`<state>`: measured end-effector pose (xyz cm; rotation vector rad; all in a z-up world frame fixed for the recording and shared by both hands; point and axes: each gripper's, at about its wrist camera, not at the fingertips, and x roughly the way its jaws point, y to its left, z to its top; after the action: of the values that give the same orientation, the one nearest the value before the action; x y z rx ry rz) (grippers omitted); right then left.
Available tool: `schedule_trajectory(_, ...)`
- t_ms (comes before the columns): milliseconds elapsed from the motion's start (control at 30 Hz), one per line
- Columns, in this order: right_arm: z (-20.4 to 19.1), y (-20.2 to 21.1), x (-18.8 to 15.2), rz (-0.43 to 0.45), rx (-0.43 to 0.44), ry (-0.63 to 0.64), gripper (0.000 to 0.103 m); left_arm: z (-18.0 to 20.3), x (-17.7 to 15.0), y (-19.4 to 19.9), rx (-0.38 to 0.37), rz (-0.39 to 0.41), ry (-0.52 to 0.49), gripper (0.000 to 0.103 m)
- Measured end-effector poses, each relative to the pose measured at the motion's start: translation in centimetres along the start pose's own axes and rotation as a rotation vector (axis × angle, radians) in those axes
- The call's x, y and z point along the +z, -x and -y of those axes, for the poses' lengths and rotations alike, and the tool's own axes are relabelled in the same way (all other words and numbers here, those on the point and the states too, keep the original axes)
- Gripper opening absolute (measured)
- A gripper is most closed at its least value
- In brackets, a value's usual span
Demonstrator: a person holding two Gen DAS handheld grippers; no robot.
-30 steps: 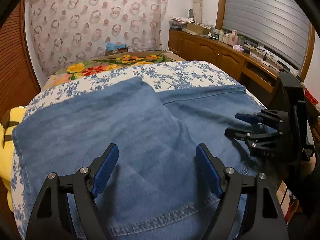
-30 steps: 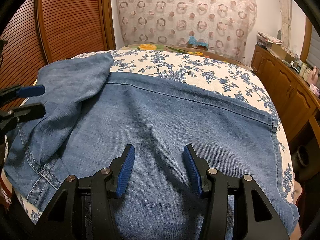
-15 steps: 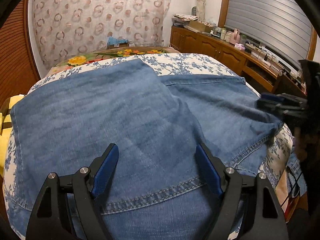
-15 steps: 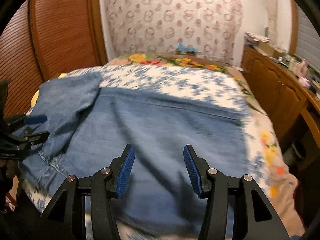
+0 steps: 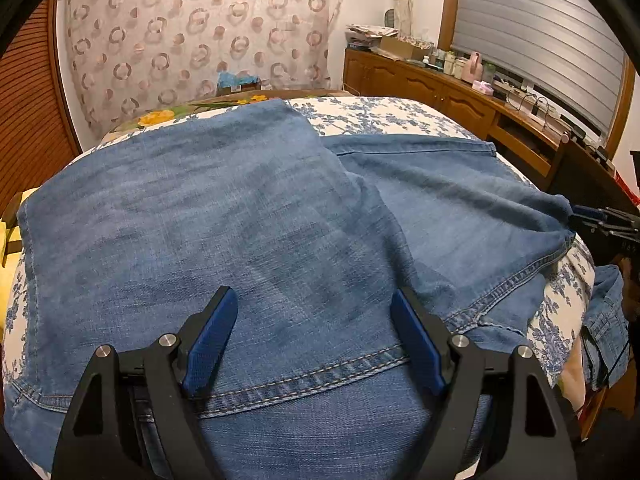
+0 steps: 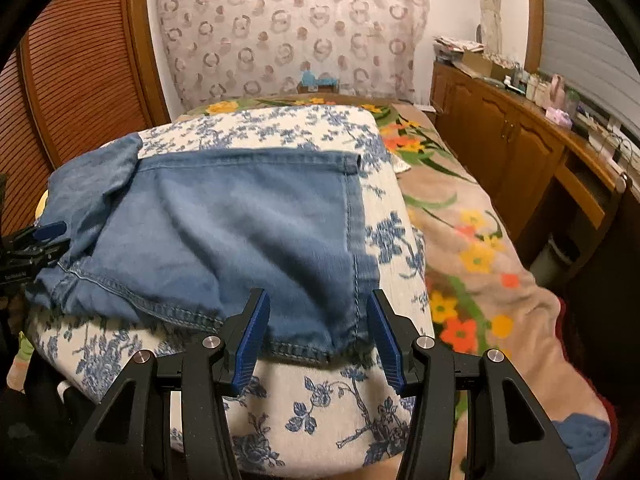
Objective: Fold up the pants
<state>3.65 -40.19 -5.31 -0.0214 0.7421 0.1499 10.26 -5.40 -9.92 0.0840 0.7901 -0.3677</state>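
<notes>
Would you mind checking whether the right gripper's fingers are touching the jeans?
Cannot tell. In the right wrist view the right gripper is open, straddling the hem corner of the jeans, but neither view plainly shows contact or a gap.

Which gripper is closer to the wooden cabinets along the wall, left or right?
Right. The right gripper is at the edge of the jeans on the side toward the cabinets; the left gripper is over the folded part at the far side.
</notes>
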Motion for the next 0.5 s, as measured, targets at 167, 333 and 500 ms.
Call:
schedule_trajectory(167, 0.5, 0.0, 0.3, 0.009, -0.030, -0.007, 0.053, 0.0, 0.0, 0.0, 0.001, 0.001, 0.000, 0.080)
schedule_trajectory(333, 0.8, -0.8, 0.1, -0.006, -0.034, -0.028, 0.053, 0.1, 0.1, 0.0, 0.001, 0.002, 0.000, 0.080)
schedule_trajectory(500, 1.0, -2.0, -0.4, -0.041, -0.014, -0.040, 0.053, 0.1, 0.1, 0.0, 0.001, 0.002, 0.000, 0.080)
